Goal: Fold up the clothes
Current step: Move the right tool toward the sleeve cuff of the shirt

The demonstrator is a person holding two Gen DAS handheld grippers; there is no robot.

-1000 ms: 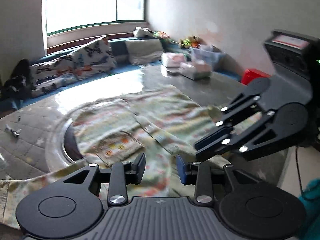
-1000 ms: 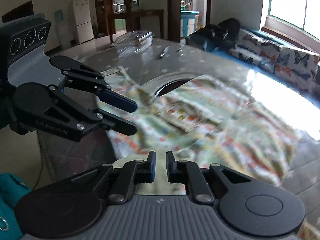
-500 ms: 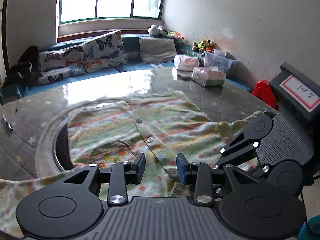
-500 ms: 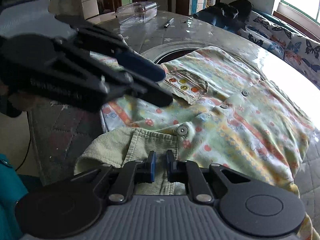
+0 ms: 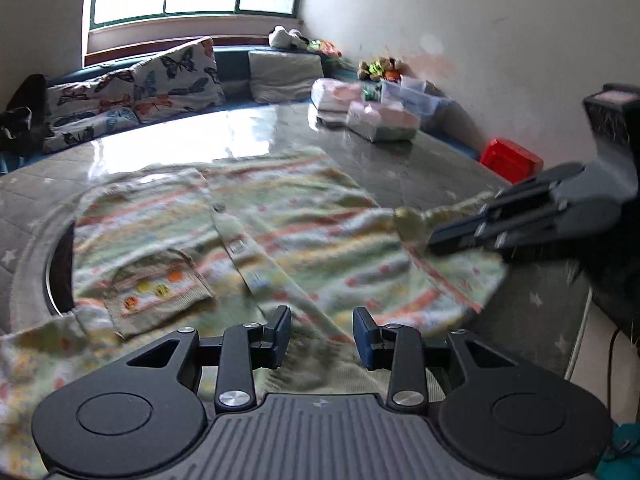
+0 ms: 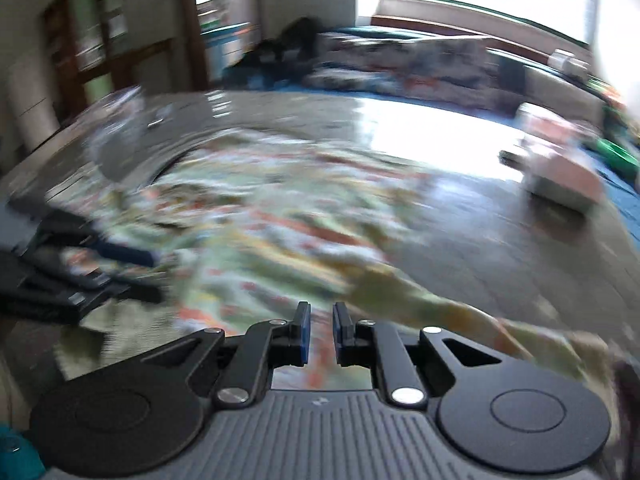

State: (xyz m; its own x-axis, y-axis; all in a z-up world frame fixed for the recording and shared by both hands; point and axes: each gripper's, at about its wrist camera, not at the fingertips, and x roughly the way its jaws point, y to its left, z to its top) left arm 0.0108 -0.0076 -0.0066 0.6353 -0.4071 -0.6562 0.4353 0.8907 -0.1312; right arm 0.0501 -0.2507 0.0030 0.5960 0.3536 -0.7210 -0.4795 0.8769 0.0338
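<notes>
Your left gripper (image 5: 322,332) hovers part-open and empty over the pale green, multicoloured patterned buttoned shirt (image 5: 280,240) spread flat near the grey table's (image 5: 420,164) front edge; your right gripper (image 6: 320,328) is nearly closed, empty.

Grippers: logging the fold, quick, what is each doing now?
Left gripper: open, over the patterned shirt, gripping nothing.
Right gripper: nearly shut, nothing visibly pinched.

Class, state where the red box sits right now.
In the left wrist view, the red box sits at the right, by the wall beyond the table's far edge, just above the right gripper.
</notes>
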